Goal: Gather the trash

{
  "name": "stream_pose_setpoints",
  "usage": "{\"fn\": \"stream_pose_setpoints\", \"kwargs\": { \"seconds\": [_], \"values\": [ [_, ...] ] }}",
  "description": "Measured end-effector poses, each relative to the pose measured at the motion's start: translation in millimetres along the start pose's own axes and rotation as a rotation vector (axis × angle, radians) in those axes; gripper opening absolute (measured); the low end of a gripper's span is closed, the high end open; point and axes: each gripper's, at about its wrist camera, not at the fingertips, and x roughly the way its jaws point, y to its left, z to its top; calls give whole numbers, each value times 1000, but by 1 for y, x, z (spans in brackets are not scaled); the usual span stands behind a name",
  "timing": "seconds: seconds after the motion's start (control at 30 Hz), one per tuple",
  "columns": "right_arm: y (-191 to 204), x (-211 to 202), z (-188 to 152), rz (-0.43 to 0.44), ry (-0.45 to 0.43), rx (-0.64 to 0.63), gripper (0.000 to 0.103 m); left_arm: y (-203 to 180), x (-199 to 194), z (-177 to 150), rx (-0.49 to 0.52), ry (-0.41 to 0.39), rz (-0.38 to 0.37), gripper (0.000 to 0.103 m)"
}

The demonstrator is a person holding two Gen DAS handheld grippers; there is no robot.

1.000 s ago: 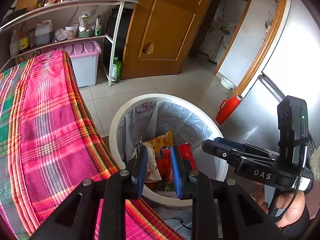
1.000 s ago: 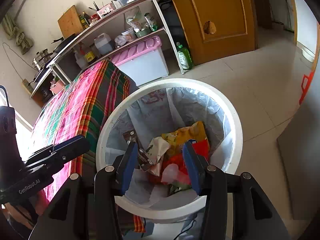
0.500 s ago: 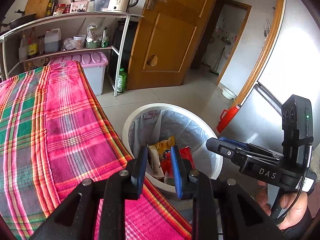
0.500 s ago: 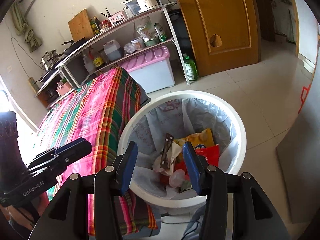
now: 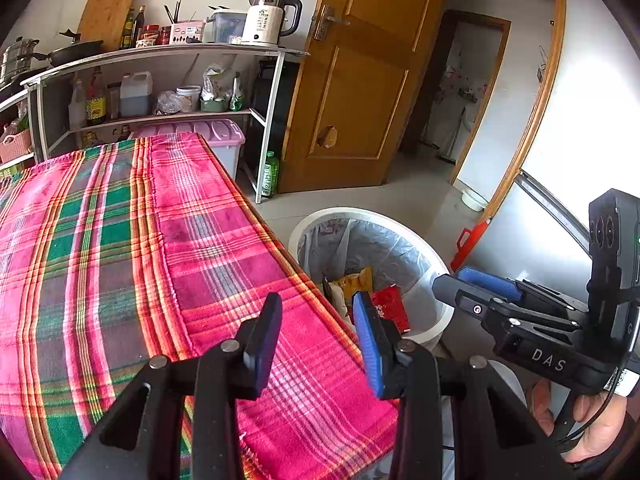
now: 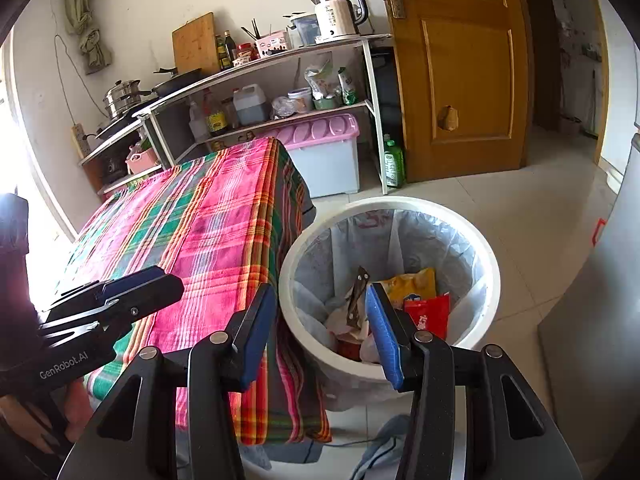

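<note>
Right gripper [image 5: 476, 286] lettered "DAS"; left gripper [image 6: 140, 284] "GenRobot.AI"

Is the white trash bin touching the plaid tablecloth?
Cannot tell. In the right wrist view the white trash bin rim meets the hanging plaid tablecloth edge, but no gap or contact shows plainly.

So the trash bin [image 6: 390, 280] sits on the floor right beside the table's [image 6: 208, 232] corner, with wrappers [image 6: 416, 300] piled inside it. Behind the bin there's a shelf rack [image 6: 280, 80] with a kettle [image 6: 336, 12] on top, a storage box [image 6: 324, 156] under it, and a door [image 6: 460, 68] to the right.
</note>
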Motion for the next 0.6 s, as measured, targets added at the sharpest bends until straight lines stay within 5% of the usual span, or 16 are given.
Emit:
{"fn": "stream_pose_setpoints", "kwargs": {
  "seconds": [0.6],
  "values": [
    [27, -46, -45, -33, -54, -81, 48, -11, -46, -43, 33, -57, 101, 48]
  ]
}}
